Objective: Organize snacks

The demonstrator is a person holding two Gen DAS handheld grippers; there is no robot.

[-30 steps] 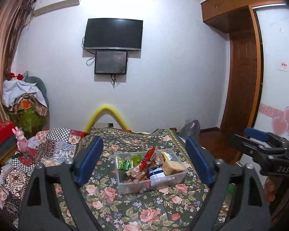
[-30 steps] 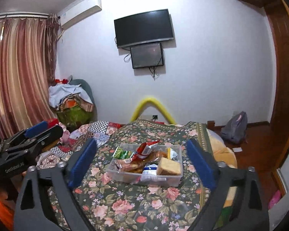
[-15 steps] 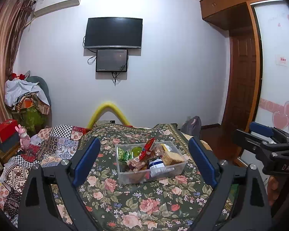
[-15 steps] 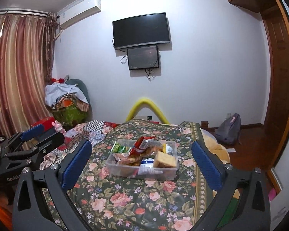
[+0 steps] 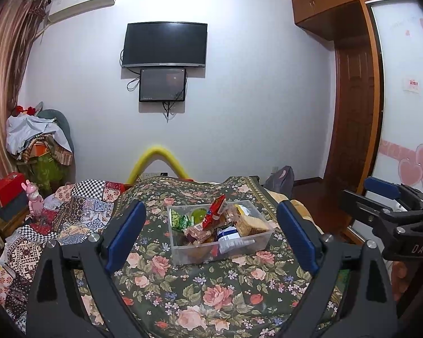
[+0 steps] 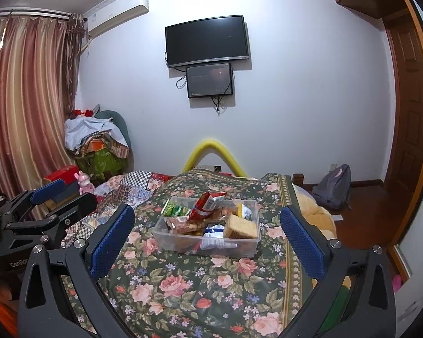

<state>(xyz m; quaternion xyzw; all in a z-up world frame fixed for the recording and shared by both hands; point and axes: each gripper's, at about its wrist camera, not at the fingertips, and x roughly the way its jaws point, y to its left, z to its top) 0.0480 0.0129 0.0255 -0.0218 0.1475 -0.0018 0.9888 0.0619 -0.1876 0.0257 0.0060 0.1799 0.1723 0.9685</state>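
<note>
A clear plastic bin (image 5: 260,239) (image 6: 245,243) full of snacks sits on the floral bedspread (image 5: 211,290) (image 6: 189,278). It holds a red packet (image 5: 215,211) (image 6: 203,204), a green packet (image 5: 179,221) (image 6: 173,209), a cracker stack (image 5: 252,224) (image 6: 241,226) and a blue-white pack (image 5: 228,235) (image 6: 214,229). My left gripper (image 5: 211,236) is open and empty, held back from the bin; it also shows at the left of the right wrist view (image 6: 62,197). My right gripper (image 6: 207,238) is open and empty, also short of the bin; it shows at the right of the left wrist view (image 5: 372,194).
A patchwork quilt (image 5: 70,214) lies left of the bedspread. A yellow foam arch (image 5: 158,162) stands at the bed's far end. A clothes pile (image 6: 98,143), red box (image 5: 7,187) and pink toy (image 5: 33,197) are on the left; a grey backpack (image 6: 334,186) on the floor right.
Both grippers have lifted and drawn back a little, so the bin sits lower and farther in both views. Both stay open. The snacks have not moved.
</note>
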